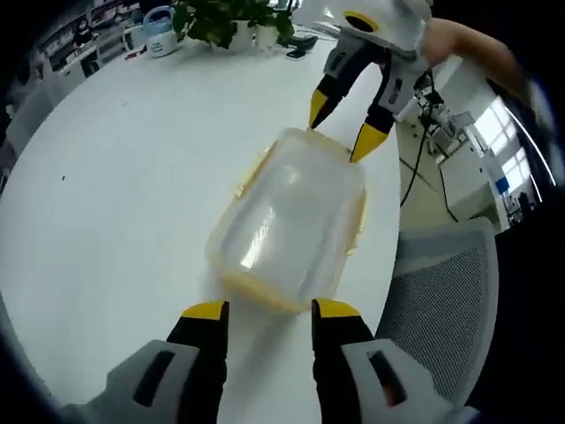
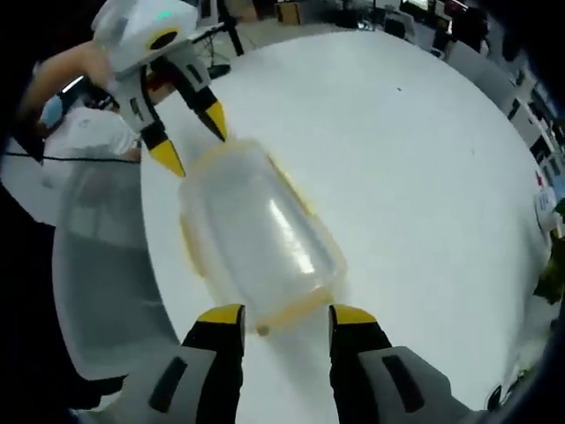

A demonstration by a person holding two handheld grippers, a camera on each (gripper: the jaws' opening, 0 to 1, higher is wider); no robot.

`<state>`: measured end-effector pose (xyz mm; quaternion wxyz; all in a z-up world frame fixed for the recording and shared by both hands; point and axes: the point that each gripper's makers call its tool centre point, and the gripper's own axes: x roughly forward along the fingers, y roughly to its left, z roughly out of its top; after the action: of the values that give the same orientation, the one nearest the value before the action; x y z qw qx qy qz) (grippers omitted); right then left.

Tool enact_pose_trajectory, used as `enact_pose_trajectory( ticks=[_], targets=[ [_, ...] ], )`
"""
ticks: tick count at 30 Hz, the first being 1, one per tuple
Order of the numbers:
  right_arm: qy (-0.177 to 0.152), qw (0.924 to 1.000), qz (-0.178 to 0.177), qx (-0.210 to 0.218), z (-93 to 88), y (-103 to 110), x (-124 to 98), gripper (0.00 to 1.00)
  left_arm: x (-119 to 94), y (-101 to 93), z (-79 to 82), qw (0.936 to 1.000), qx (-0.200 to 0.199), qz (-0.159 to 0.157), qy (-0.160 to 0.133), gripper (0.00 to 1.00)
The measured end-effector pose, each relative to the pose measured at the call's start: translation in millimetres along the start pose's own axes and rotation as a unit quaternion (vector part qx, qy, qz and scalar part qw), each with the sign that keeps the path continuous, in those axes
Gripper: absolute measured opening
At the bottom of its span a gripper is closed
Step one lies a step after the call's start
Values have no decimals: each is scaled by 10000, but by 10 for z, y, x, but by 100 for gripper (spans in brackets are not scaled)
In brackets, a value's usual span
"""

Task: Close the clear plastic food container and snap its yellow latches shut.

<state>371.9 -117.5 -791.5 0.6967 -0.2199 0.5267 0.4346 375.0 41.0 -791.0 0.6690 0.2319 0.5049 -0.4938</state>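
While the clear plastic food container (image 1: pixel 290 221) lies lid-on upon the white tabletop (image 1: pixel 115 194), both grippers stand at its opposite short ends.

Item: container. Clear, rounded-rectangular, with yellow latches (image 1: pixel 250 176) along its edges; whether any latch is snapped down cannot be told. In the left gripper view it sits just ahead of the jaws, its near end between the two yellow tips. In the right gripper view the container (image 2: pixel 258 238) likewise lies straight ahead, its near yellow edge just past the tips.

Item: left gripper (image 1: pixel 269 308). Jaws apart, black with yellow tips, holding nothing; the container's near end lies at the gap, and contact cannot be judged. In the right gripper view the same tool (image 2: pixel 191 136) enters from the far side, jaws spread, its yellow tips at the container's far end.

Item: right gripper (image 2: pixel 287 314). Jaws apart, nothing held, tips flanking the container's near end (touching or not, unclear). In the left gripper view it (image 1: pixel 342 132) comes down from beyond the container, jaws spread, yellow tips at the far edge, one seemingly on the rim.

Item: surroundings. A grey mesh chair (image 1: pixel 446 300) stands beside the tabletop, to the right of the left gripper's jaws. A potted green plant (image 1: pixel 231 19) and a small blue-and-white object (image 1: pixel 160 19) stand at the tabletop's far edge, well apart from the container. A person's bare forearm (image 1: pixel 472 49) shows behind the right gripper.
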Motion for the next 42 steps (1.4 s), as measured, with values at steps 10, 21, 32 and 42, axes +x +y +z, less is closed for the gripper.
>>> enact_pose_trajectory(
  ticks=[10,21,32,42],
  targets=[
    [-132,9976,-86,678,26,-83,-41,41,4,51,61,9975,-683,128,-118,36],
    [-141,9921,-133,1242,-20,-91,-18,41,42,51,16,9864,-1636,111,-121,35],
    [-322,9788,-123,2018,-73,-116,25,38,78,27,32,9716,-2358,24,-183,31],
    [-306,9730,-137,2284,-80,-101,25,37,84,24,-8,9545,-2972,-86,-220,31]
  ],
)
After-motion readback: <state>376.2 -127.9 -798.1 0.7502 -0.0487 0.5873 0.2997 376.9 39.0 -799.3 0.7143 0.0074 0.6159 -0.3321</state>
